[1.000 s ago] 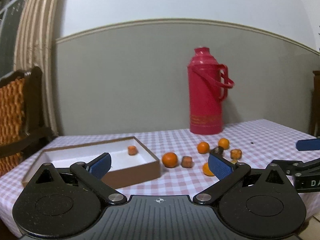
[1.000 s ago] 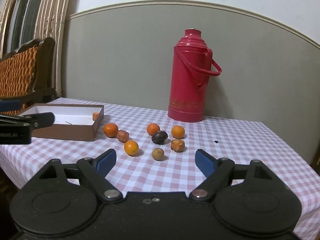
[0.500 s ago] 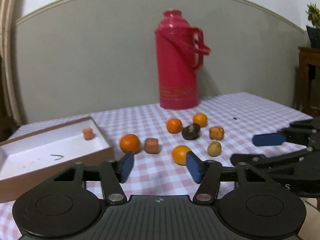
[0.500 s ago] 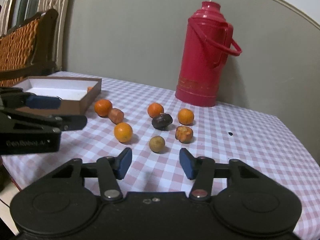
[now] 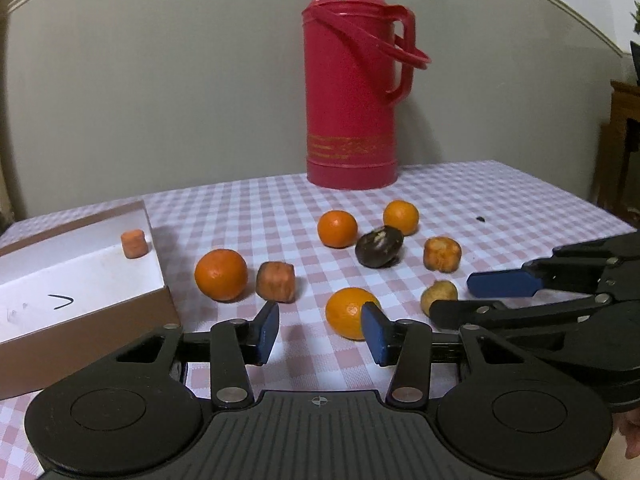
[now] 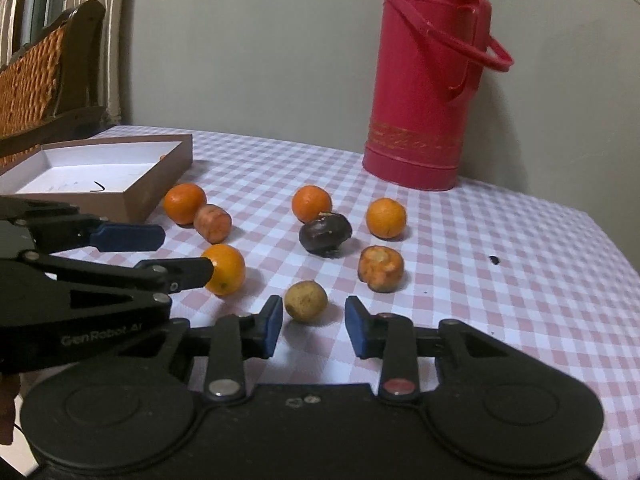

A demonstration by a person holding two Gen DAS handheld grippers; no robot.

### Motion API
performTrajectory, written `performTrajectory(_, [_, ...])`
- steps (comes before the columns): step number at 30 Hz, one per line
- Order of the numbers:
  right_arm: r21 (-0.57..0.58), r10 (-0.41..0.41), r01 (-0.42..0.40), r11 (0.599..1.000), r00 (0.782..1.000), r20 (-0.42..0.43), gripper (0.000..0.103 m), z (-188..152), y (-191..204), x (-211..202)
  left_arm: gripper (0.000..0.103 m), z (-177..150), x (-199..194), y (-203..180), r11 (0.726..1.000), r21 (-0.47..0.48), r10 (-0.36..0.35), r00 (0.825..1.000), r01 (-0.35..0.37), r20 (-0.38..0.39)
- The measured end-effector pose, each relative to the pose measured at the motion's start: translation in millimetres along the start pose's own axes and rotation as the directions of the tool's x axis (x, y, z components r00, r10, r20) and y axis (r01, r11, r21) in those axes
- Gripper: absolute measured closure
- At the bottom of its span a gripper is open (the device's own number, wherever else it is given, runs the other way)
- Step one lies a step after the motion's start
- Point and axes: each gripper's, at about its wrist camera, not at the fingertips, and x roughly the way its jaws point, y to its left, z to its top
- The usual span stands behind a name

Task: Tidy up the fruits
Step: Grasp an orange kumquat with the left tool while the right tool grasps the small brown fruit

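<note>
My left gripper (image 5: pixel 319 334) has just been closing its blue pads to a narrow gap, with nothing between them; the near round orange mandarin (image 5: pixel 350 313) sits just beyond the right pad, not yet gripped. My right gripper (image 6: pixel 314 326) has been closing too, and its jaws stand slightly apart with the small dull yellow-brown round fruit (image 6: pixel 305 301) just ahead of the gap, untouched.

Both fruits look light and firm enough, I judge, but round and smooth-skinned, so they could roll or squirt out. I would take each across its widest middle, pads level with the equator, squeezing gently because the peel may bruise.

Farther out on the pink-and-white checked tablecloth (image 5: pixel 500 196) lie three more mandarins, a dark brown shrivelled fruit (image 5: pixel 379 247) that looks soft, and two stubby orange-brown chunks. To the far left stands the shallow brown cardboard box with a white inside (image 5: pixel 92 312), holding one small orange chunk (image 5: pixel 133 243). A tall red plastic thermos flask (image 5: pixel 352 80) stands at the far edge.
</note>
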Motion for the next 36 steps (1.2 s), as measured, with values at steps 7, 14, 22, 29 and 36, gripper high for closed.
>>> performTrajectory(7, [0.019, 0.014, -0.013, 1.0, 0.999, -0.039, 0.085, 6.0, -6.6, 16.2, 0.056, 1.2, 6.1, -4.0, 0.999, -0.006, -0.036, 0.999, 0.036, -0.004])
performTrajectory(14, [0.059, -0.044, 0.047, 0.997, 0.998, -0.046, 0.086, 1.4, -25.5, 16.6, 0.056, 7.0, 23.9, -18.1, 0.997, -0.021, -0.075, 0.997, 0.075, -0.007])
performTrajectory(22, [0.079, -0.064, 0.067, 0.995, 0.997, -0.046, 0.086, -2.4, -41.9, 16.0, 0.056, 12.7, 41.6, -26.7, 0.993, -0.047, -0.108, 0.992, 0.105, -0.071])
performTrajectory(29, [0.107, -0.073, 0.078, 0.991, 0.996, -0.052, 0.086, 0.6, -50.7, 19.2, 0.066, 18.4, 54.2, -32.0, 0.988, -0.072, -0.144, 0.982, 0.136, -0.121])
performTrajectory(36, [0.093, -0.075, 0.08, 0.992, 0.995, -0.059, 0.086, 2.5, -49.8, 22.1, 0.066, 28.7, 75.3, -31.0, 0.993, -0.063, -0.111, 0.985, 0.103, -0.129])
